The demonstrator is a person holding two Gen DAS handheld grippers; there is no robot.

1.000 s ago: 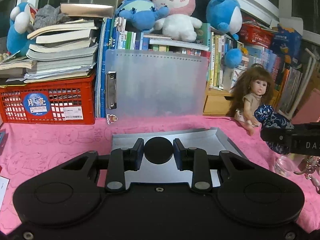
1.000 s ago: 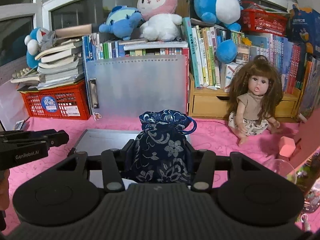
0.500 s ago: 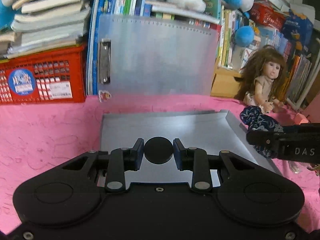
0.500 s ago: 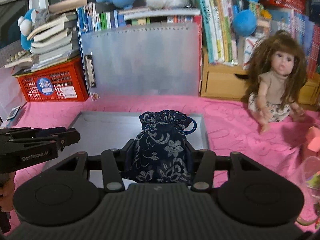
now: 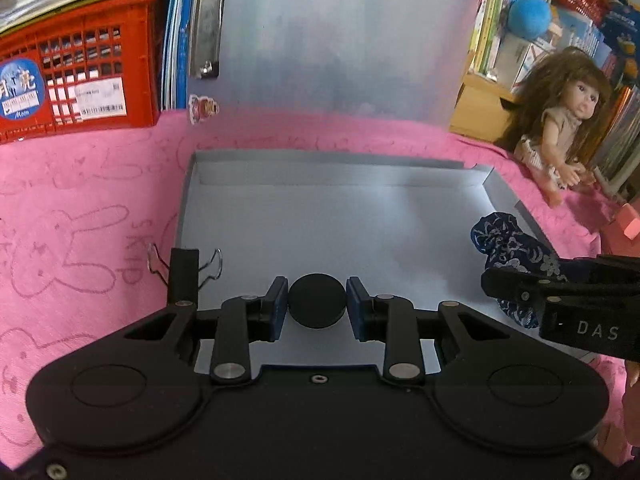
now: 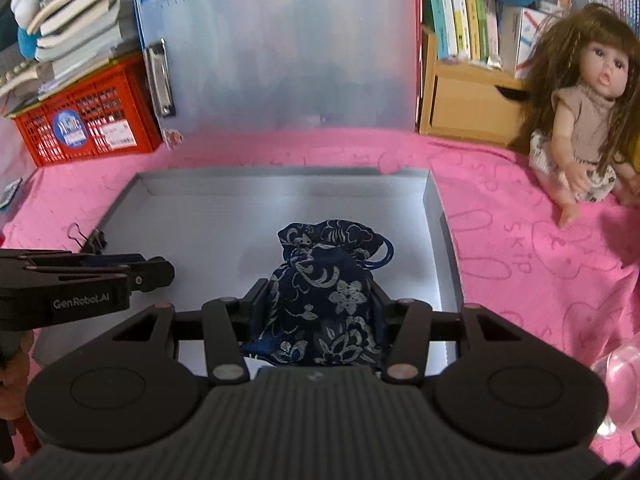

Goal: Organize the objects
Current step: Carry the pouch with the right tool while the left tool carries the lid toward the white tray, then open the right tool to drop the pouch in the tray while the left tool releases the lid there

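A shallow grey box (image 5: 336, 224) (image 6: 248, 208) lies open on the pink cloth. My left gripper (image 5: 317, 307) is shut on a small black disc (image 5: 317, 305) and hangs over the box's near left part. My right gripper (image 6: 316, 308) is shut on a dark blue floral drawstring pouch (image 6: 320, 296), held over the box's right half. In the left wrist view the pouch (image 5: 508, 248) and the right gripper show at the right edge. A black binder clip (image 5: 183, 268) (image 6: 93, 240) is clipped on the box's left wall.
A translucent clipboard (image 6: 280, 60) leans on rows of books behind the box. A red crate (image 5: 76, 80) with stacked books stands at the back left. A long-haired doll (image 6: 580, 116) sits at the right by a wooden drawer unit (image 6: 464, 100). A clear glass thing (image 6: 620, 384) is near right.
Both grippers have come down and forward toward the grey box, which now fills more of each view. The disc and the pouch stay held. The binder clip has come into view.
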